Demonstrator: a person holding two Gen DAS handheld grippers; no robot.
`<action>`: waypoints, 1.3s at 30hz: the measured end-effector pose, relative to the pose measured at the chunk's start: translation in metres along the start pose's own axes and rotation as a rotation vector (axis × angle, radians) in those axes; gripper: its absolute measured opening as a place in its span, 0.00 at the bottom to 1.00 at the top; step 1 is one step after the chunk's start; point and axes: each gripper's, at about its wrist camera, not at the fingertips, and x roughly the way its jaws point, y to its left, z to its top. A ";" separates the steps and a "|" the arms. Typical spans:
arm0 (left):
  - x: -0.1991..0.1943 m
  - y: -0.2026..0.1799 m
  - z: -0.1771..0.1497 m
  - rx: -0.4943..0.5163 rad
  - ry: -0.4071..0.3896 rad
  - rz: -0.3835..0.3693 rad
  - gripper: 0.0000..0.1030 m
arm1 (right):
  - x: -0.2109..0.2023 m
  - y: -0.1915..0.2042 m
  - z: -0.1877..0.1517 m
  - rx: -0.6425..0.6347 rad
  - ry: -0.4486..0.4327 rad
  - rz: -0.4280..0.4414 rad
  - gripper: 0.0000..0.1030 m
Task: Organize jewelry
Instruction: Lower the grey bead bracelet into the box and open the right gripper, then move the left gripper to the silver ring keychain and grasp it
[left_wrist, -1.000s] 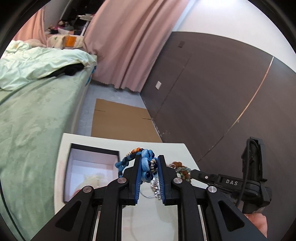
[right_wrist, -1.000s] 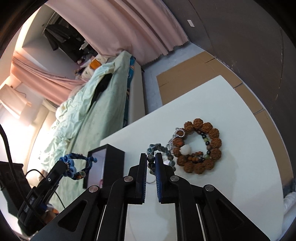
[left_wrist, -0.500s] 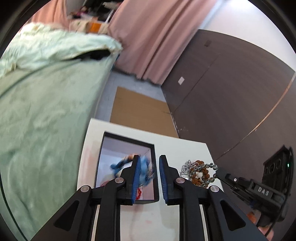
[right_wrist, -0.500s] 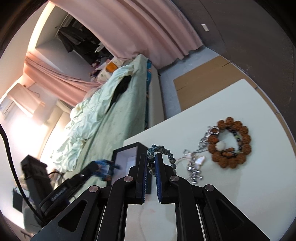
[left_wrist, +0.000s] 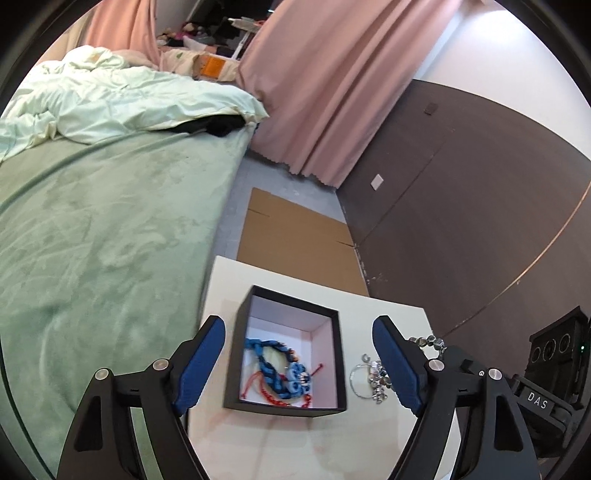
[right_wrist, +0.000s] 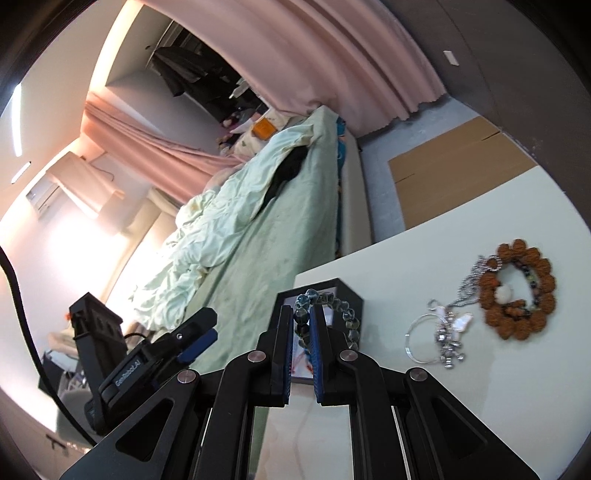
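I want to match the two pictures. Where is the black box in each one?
Left wrist view: the black box sits low in the middle on the white table, between the open left tongs, blue bracelet inside.
Right wrist view: the box is low centre, mostly behind the right tongs, which pinch a grey-green bead bracelet.
Shared landmark: the silver charm bracelet beside the box.

A black box (left_wrist: 286, 404) with a white inside stands open on the table. A blue braided bracelet (left_wrist: 277, 369) lies in it, on a red cord (left_wrist: 269, 397). A grey-green bead bracelet (right_wrist: 332, 306) hangs pinched between fingers, in front of the box. On the table right of the box lie a silver charm bracelet (right_wrist: 439, 338) and, touching its chain, a ring of knobbly brown beads (right_wrist: 517, 295) with a white bead inside.
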 end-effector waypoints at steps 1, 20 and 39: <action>-0.001 0.003 0.001 0.000 -0.002 0.004 0.80 | 0.002 0.001 0.000 -0.004 0.001 0.006 0.10; -0.008 0.024 0.011 -0.036 -0.018 0.006 0.80 | 0.039 0.010 0.004 -0.005 0.023 -0.051 0.53; 0.006 -0.040 -0.017 0.079 0.034 -0.068 0.80 | -0.047 -0.047 0.008 0.103 -0.045 -0.178 0.53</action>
